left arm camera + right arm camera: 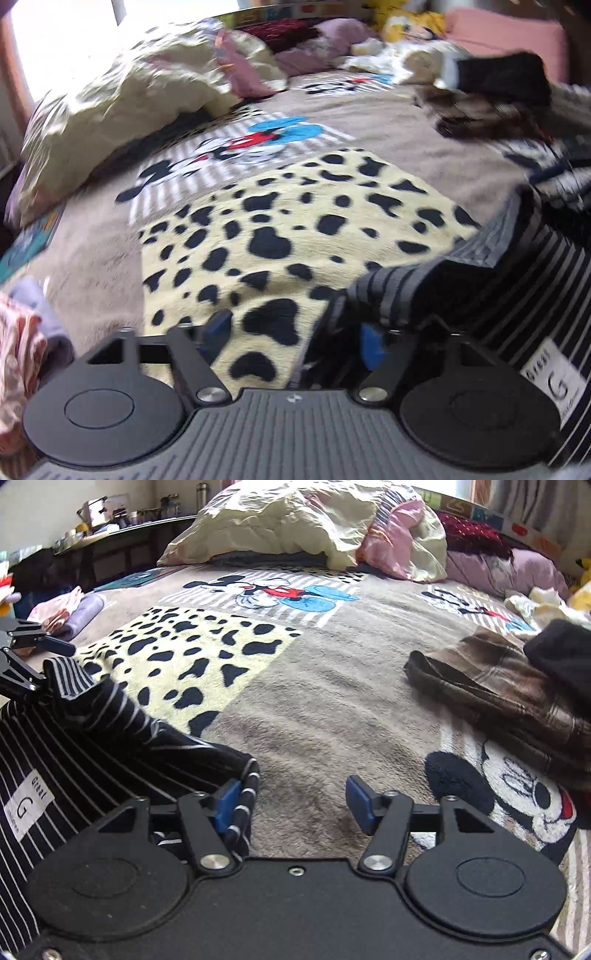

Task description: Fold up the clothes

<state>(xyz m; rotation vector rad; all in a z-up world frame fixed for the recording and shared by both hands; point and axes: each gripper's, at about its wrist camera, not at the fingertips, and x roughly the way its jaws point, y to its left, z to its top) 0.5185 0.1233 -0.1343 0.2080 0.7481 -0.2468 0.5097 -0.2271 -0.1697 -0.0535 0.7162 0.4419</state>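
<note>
Striped garment [110,738], dark with thin white lines, is lying bunched at the near left of the blanket-covered bed [332,709]. Right gripper [293,803] is holding its jaws wide apart; the left pad [226,805] is touching the garment's rolled hem, the right pad is resting over bare blanket. Left gripper [295,332] is likewise keeping its jaws apart, with striped fabric [461,280] draping over its right finger. White size label [27,805] is facing up. Plaid garment [498,686] is lying far right.
</note>
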